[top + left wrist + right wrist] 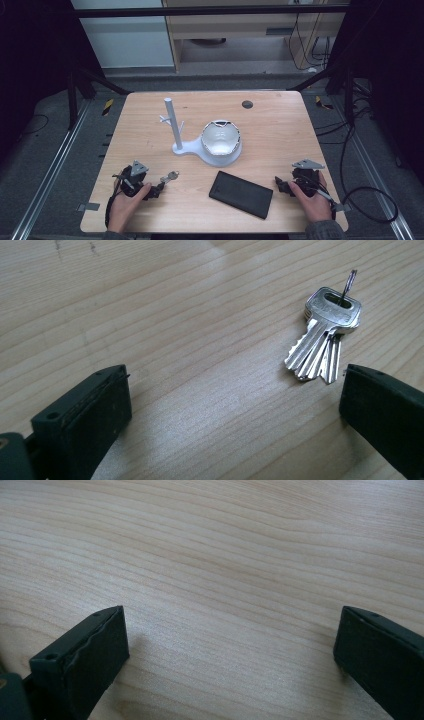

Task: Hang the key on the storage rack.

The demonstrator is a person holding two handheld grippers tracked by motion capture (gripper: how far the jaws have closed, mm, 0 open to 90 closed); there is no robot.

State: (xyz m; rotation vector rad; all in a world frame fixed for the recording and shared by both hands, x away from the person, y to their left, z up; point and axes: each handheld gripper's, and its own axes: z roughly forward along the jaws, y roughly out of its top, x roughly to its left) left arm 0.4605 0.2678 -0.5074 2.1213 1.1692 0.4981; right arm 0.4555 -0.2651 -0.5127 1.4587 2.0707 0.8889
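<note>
A small bunch of silver keys (pixel 170 176) on a ring lies on the wooden table (pixel 280 125), just right of my left gripper (pixel 159 189). In the left gripper view the keys (pixel 325 337) rest flat ahead of the right-hand jaw, untouched, and my left gripper (pixel 235 405) stands wide open. My right gripper (pixel 280 184) sits near the table's right front corner, held by a hand. In its own view my right gripper (pixel 230 645) is open over bare wood with nothing between the jaws.
A black phone (pixel 241 194) lies flat between the two grippers. Behind it a white stand with a post and short pegs (pixel 172 125) has a white bowl (pixel 220 139) on its base. A dark round hole (pixel 247 104) marks the far side.
</note>
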